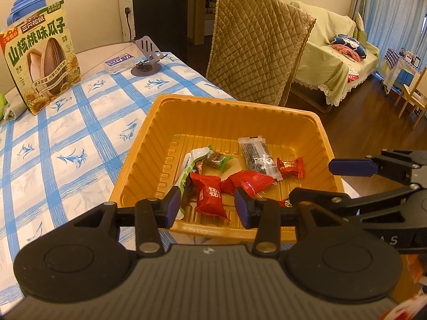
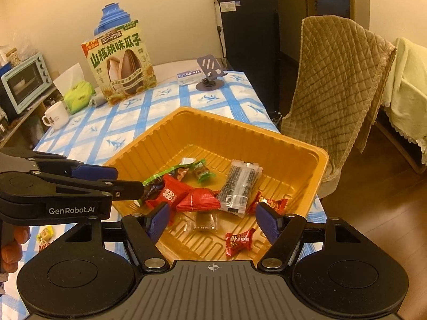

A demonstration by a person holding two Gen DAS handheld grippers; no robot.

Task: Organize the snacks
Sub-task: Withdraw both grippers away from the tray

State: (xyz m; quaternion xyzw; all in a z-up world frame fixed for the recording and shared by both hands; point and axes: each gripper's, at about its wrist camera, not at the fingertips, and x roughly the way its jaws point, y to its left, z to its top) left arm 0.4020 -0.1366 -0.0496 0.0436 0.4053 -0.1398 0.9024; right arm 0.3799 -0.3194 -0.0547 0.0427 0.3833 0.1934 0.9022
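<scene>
An orange plastic tray [image 1: 229, 112] [image 2: 301, 149] sits on the blue checked tablecloth. It holds several wrapped snacks: red packets [image 1: 210, 196] [image 2: 197, 200], a black and clear bar [image 1: 257, 157] [image 2: 240, 184], small red candies [image 1: 291, 167] [image 2: 238, 241], a green-wrapped candy [image 1: 217, 160] [image 2: 202, 173] and a clear wrapper [image 2: 204, 221]. My left gripper [image 1: 206, 205] is open and empty over the tray's near edge. My right gripper [image 2: 213, 221] is open and empty above the tray's near side. Each gripper shows in the other's view, the right [image 1: 347, 178] and the left [image 2: 117, 178].
A big sunflower-seed bag [image 1: 40, 61] [image 2: 120, 64] stands at the back by a blue jug [image 2: 112, 18]. A phone stand [image 1: 148, 58] [image 2: 209, 72], a white mug [image 2: 56, 114], green tissues [image 2: 78, 97] and a toaster oven [image 2: 24, 82] are around. Two loose candies [image 2: 45, 238] lie left. A quilted chair [image 2: 336, 85] stands right.
</scene>
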